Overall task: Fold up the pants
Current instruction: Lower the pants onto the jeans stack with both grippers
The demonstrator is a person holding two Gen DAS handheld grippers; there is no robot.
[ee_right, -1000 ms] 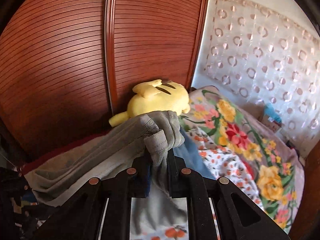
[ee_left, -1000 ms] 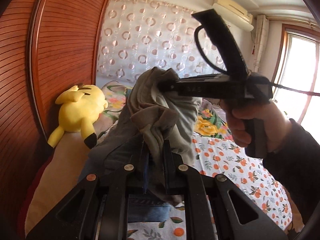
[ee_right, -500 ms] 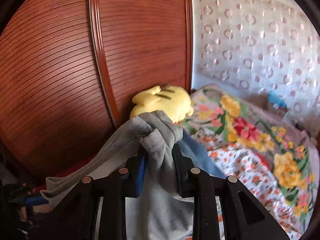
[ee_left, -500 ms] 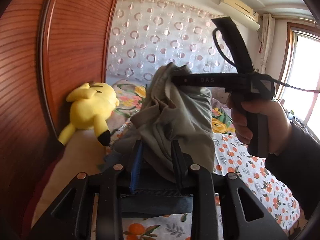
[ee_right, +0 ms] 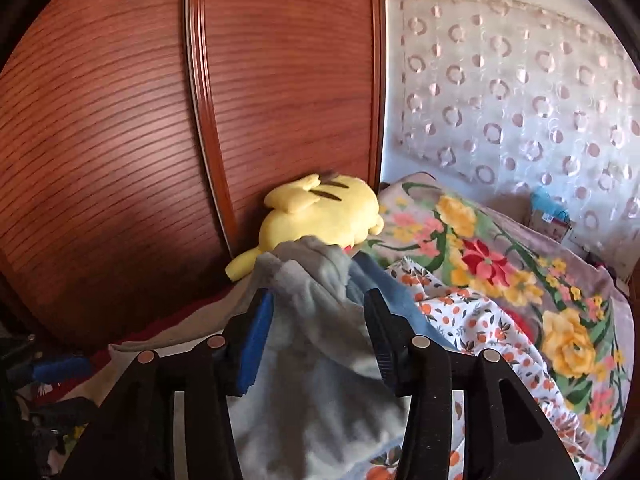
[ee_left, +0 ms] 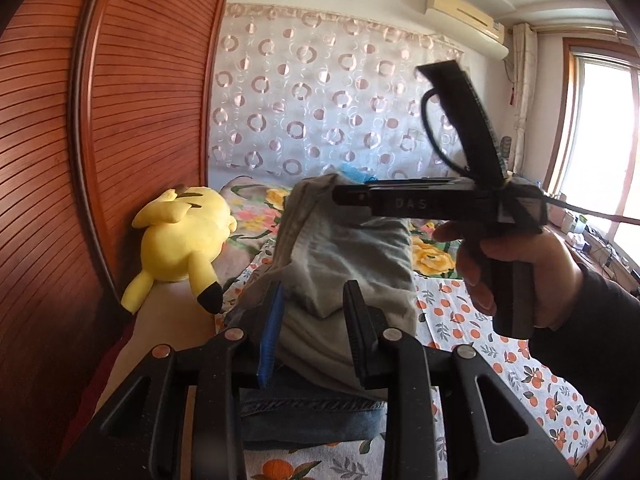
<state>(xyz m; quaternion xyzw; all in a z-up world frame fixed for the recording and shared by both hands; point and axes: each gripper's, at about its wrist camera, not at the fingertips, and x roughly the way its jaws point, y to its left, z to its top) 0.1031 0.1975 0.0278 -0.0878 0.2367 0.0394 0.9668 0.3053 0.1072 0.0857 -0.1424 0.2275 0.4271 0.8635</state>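
Note:
Grey pants (ee_left: 340, 264) hang bunched above folded blue jeans (ee_left: 312, 412) on the bed. My left gripper (ee_left: 314, 312) has its jaws spread, with the grey cloth loose between them. In the right wrist view my right gripper (ee_right: 320, 316) is also open, and the grey pants (ee_right: 316, 344) slump between its fingers, blurred. In the left wrist view the right gripper's body (ee_left: 440, 200) shows sideways, held by a hand, with its tip at the top of the grey cloth. Blue cloth (ee_right: 384, 292) lies just behind the pants.
A yellow plush toy (ee_left: 184, 240) lies against the red-brown wooden wardrobe (ee_left: 120, 120) at the left. The bed has an orange-print sheet (ee_left: 500, 344) and a floral quilt (ee_right: 500, 248). A patterned curtain (ee_left: 320, 100) hangs behind, and a window (ee_left: 600, 140) is at the right.
Both grippers were shut on the grey pants and have opened. The cloth has sagged lower between the fingers, and both views have shifted slightly.

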